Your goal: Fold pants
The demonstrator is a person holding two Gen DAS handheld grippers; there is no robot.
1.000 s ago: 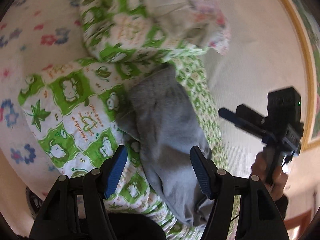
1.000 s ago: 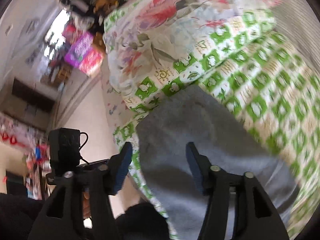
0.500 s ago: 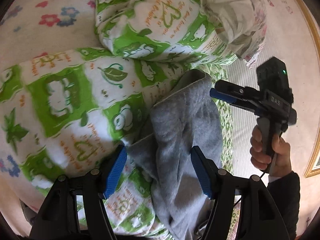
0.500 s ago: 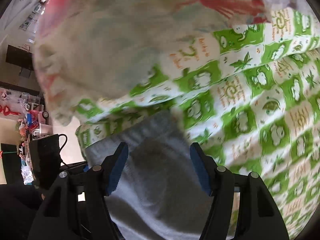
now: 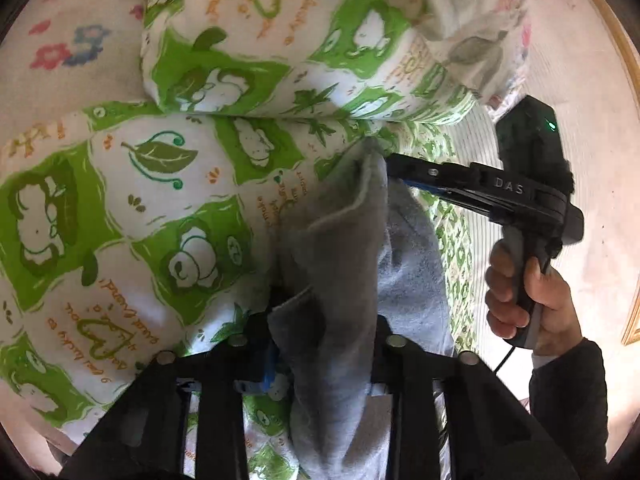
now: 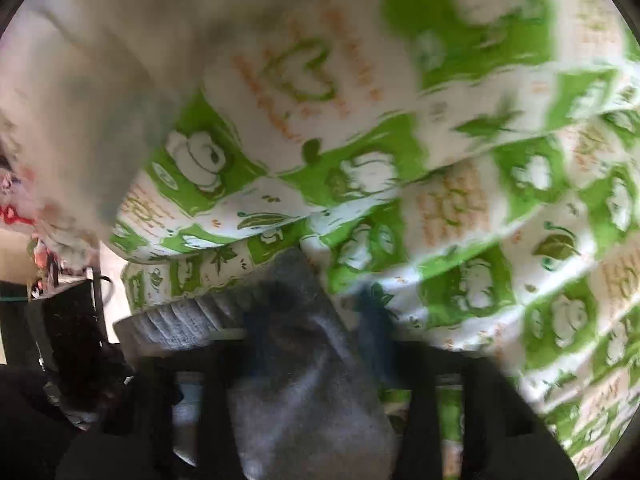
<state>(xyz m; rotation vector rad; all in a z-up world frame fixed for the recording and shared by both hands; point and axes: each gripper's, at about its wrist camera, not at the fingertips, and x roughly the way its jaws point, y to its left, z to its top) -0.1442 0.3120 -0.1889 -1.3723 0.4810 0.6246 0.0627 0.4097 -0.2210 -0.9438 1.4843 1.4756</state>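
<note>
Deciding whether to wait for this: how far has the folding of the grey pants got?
Barely begun. Done: both grippers have just closed on the grey pants, which lie bunched on the green-printed bedding. In hand: the left gripper pinches the near fabric, the right gripper the far end by the stacked quilts. Left: no flat fold shows yet, so spreading and every fold remain.

We see the grey pants (image 5: 340, 264) as soft, fuzzy matt fleece cloth with a ribbed knit band; the green-printed quilt (image 5: 132, 216) looks like smooth puffy cotton, and the right hand-held gripper (image 5: 394, 174) is matt black plastic
</note>
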